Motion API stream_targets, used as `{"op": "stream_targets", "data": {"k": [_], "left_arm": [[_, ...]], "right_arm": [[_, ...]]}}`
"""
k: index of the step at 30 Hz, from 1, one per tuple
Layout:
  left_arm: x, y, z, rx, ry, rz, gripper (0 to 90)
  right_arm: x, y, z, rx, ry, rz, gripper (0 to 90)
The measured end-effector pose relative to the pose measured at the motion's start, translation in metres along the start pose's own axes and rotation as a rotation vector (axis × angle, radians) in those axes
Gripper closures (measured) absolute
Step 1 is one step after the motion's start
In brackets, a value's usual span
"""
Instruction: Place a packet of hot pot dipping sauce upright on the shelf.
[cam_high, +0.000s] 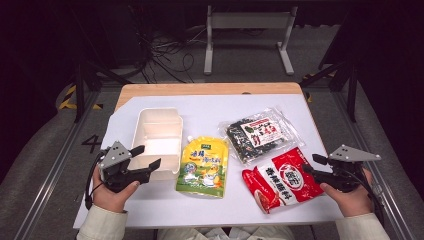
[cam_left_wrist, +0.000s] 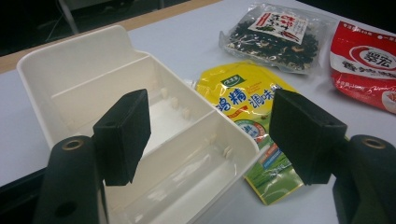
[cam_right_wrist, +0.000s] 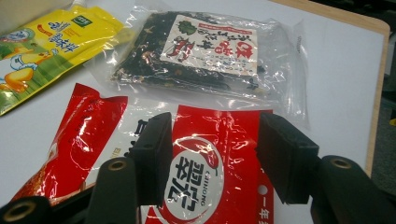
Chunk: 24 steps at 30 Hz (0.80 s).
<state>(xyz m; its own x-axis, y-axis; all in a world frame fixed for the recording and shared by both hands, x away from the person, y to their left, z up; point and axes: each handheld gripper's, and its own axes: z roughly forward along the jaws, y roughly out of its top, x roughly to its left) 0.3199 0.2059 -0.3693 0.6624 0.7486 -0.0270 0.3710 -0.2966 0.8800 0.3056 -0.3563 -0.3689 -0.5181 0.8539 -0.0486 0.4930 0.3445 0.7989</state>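
Over the table, both hands level, jaws apart.

Left gripper over the white box
Jaws apart, nothing between the pads; yellow pouch just beside the box.

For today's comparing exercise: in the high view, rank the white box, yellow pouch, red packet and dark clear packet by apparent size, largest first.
1. white box
2. red packet and dark clear packet: too alike to rank
3. yellow pouch, only slightly smaller

White divided box and red packet lie flat.
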Motion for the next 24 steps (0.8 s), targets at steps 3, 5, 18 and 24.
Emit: {"op": "stream_targets", "data": {"k": [3,5,18,24], "left_arm": [[-0.001,0.002,0.001,0.003,-0.003,0.000,30.0],[-0.003,0.003,0.001,0.005,-0.007,-0.001,29.9],[-0.011,0.007,0.006,0.026,-0.019,0.024,28.8],[-0.011,0.007,0.006,0.028,-0.016,0.027,28.7]], "right_arm": [[-0.001,0.001,-0.006,0.001,-0.008,0.006,40.8],[-0.002,0.002,-0.009,0.009,-0.014,0.013,37.9],[-0.004,-0.007,0.000,0.139,-0.019,0.084,23.4],[-0.006,-0.015,0.008,0.175,-0.022,0.097,23.2]]}}
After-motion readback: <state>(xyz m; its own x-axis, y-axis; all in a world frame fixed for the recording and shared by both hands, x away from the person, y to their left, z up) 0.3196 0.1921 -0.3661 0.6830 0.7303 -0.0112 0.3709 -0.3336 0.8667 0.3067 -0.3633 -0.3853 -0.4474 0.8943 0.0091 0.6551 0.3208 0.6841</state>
